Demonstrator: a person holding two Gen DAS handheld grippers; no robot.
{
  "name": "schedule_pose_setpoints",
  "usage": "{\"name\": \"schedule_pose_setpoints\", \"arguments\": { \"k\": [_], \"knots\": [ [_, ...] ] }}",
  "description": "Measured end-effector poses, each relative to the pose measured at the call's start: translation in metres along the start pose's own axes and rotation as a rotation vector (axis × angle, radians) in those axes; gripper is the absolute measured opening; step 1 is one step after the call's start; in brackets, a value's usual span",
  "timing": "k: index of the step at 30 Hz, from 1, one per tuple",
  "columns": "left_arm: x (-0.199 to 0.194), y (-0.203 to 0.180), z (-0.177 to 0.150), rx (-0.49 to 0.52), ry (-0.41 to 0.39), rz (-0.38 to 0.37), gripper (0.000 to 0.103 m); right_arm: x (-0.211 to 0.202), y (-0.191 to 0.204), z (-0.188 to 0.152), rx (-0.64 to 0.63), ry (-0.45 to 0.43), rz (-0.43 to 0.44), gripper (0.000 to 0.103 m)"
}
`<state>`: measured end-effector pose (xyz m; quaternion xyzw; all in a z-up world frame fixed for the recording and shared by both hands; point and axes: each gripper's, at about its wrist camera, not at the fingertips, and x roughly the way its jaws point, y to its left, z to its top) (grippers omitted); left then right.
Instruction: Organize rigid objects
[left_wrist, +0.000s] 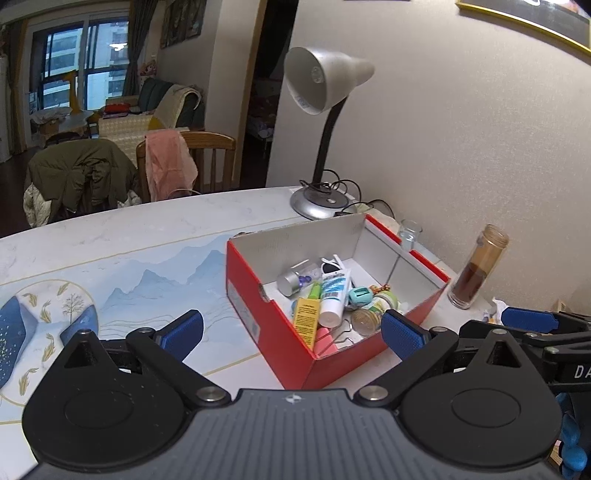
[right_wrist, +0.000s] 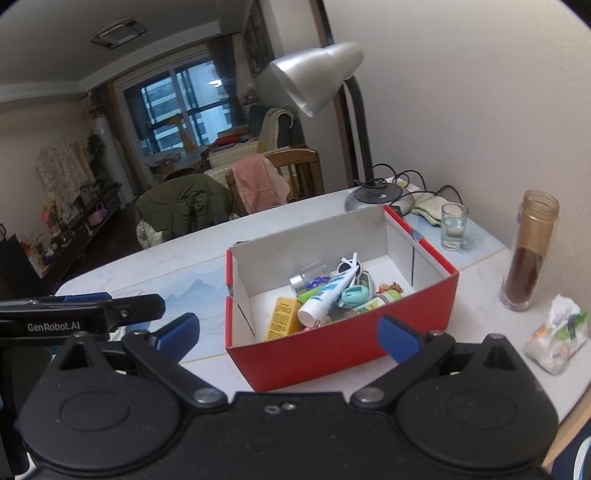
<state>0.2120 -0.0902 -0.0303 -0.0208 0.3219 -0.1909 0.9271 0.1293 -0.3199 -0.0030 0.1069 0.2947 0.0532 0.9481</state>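
Both tongs spread wide and empty, hovering in front of the red box.

You are holding the left tongs (left_wrist: 291, 328) and the right tongs (right_wrist: 288, 332) wide apart, gripping nothing, side by side above the counter (left_wrist: 155, 236). The red box (right_wrist: 332, 354) is sitting open on the counter just ahead of them; inside it a white tube (right_wrist: 325, 295), a yellow carton (right_wrist: 282, 319), a silver-capped jar (left_wrist: 291, 282), white sunglasses (right_wrist: 349, 266) and a teal gadget (right_wrist: 354, 295) are lying piled together. A brown-filled bottle (right_wrist: 528, 258) is standing upright to the box's right, a small glass (right_wrist: 453, 226) and the desk lamp (left_wrist: 325, 110) behind it.
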Motion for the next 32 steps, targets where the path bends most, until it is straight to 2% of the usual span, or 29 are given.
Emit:
{"name": "schedule_pose_setpoints", "arguments": {
  "k": [6, 32],
  "knots": [
    [-0.005, -0.008, -0.002, 0.023, -0.005, -0.011, 0.103, -0.009, -0.003, -0.002, 0.043, -0.033, -0.034, 0.103],
    [-0.017, 0.006, -0.007, 0.031, -0.022, 0.015, 0.103, -0.009, 0.004, -0.005, 0.073, -0.024, -0.051, 0.103]
  ]
}}
